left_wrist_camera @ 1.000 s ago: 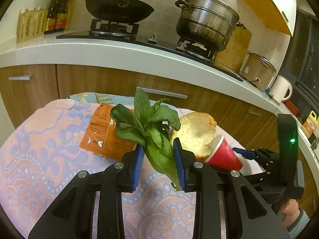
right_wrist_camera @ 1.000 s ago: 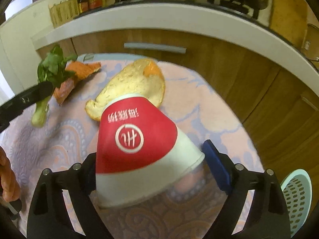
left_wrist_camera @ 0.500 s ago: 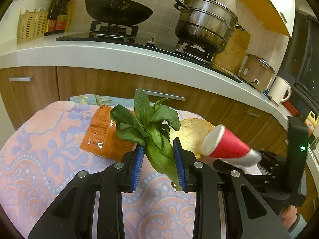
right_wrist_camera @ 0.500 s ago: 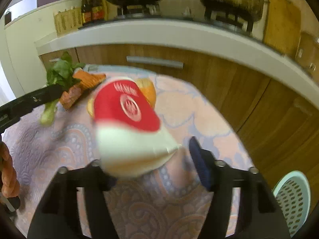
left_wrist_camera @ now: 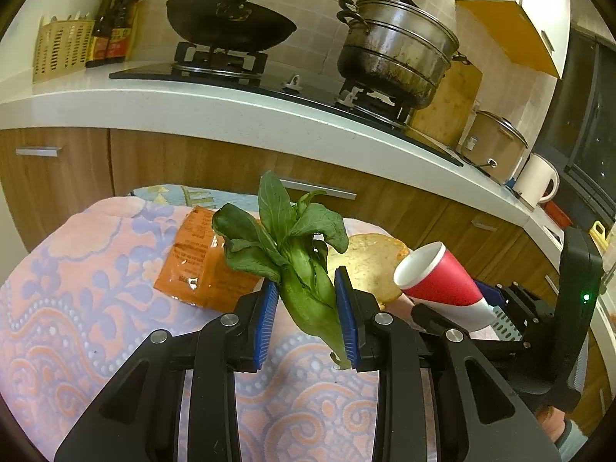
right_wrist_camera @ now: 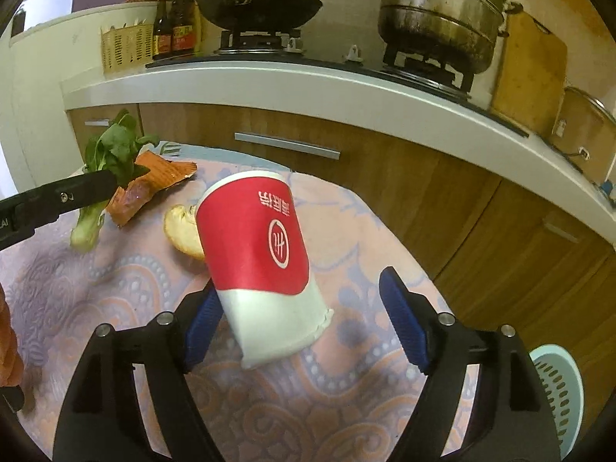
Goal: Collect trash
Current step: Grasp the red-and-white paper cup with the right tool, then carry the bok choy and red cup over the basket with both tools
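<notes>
My left gripper [left_wrist_camera: 306, 317] is shut on a green bok choy [left_wrist_camera: 304, 269], held above the patterned tablecloth [left_wrist_camera: 77, 308]. My right gripper [right_wrist_camera: 298, 321] has its jaws wide apart. A red and white paper cup [right_wrist_camera: 261, 265] sits tilted between them, against the left pad; the right pad stands clear of it. The cup [left_wrist_camera: 439, 281] also shows at the right in the left wrist view. An orange snack wrapper [left_wrist_camera: 200, 261] and a round flat bread [left_wrist_camera: 365, 265] lie on the cloth. The bok choy [right_wrist_camera: 107, 169] shows in the right wrist view at the left.
A kitchen counter [left_wrist_camera: 192, 111] with a wok [left_wrist_camera: 231, 27] and steamer pot [left_wrist_camera: 396, 54] runs behind the table. Wooden cabinets [right_wrist_camera: 481, 231] stand below it. A pale green perforated basket [right_wrist_camera: 558, 385] sits low at the right, past the table edge.
The right gripper has lifted and tilted up; the cup swung from lying mouth-down to pointing away, and now sits loose between the spread jaws. The left gripper keeps holding the bok choy.
</notes>
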